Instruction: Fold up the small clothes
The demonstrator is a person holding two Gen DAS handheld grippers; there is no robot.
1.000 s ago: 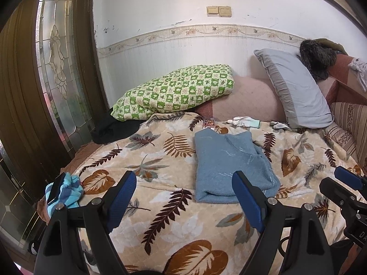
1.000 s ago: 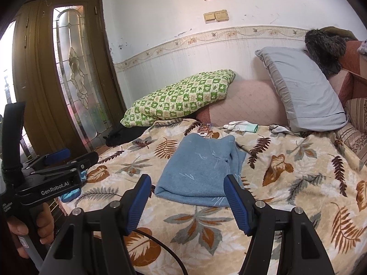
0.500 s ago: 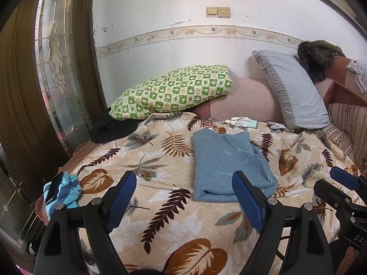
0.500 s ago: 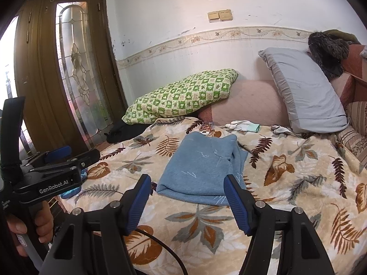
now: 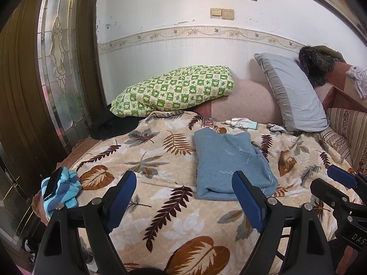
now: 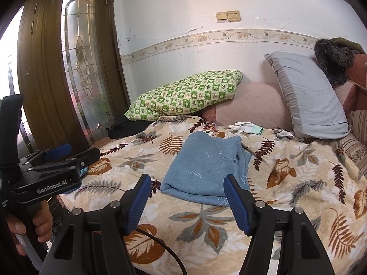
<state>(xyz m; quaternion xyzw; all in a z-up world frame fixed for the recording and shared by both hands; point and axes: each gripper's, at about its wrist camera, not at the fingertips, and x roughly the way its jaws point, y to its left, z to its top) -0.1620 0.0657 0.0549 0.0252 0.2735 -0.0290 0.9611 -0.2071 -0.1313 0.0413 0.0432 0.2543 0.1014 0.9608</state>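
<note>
A folded light-blue garment (image 5: 229, 160) (image 6: 206, 169) lies flat in the middle of the leaf-patterned bed cover (image 5: 160, 206) (image 6: 298, 183). My left gripper (image 5: 183, 194) hovers open above the near part of the bed, short of the garment, with nothing between its blue pads. My right gripper (image 6: 187, 197) is open too, its right pad just in front of the garment's near edge without touching it. In the right wrist view the left gripper (image 6: 59, 153) shows at the left, held by a hand (image 6: 34, 224). A small striped blue cloth (image 5: 62, 190) sits at the bed's left edge.
A green checked pillow (image 5: 176, 91) and a grey pillow (image 5: 296, 94) lean against the wall. White socks (image 5: 243, 122), a small patterned item (image 5: 207, 122) and a dark phone (image 5: 52, 183) lie on the bed. A wooden door with glass (image 5: 59, 57) stands at the left.
</note>
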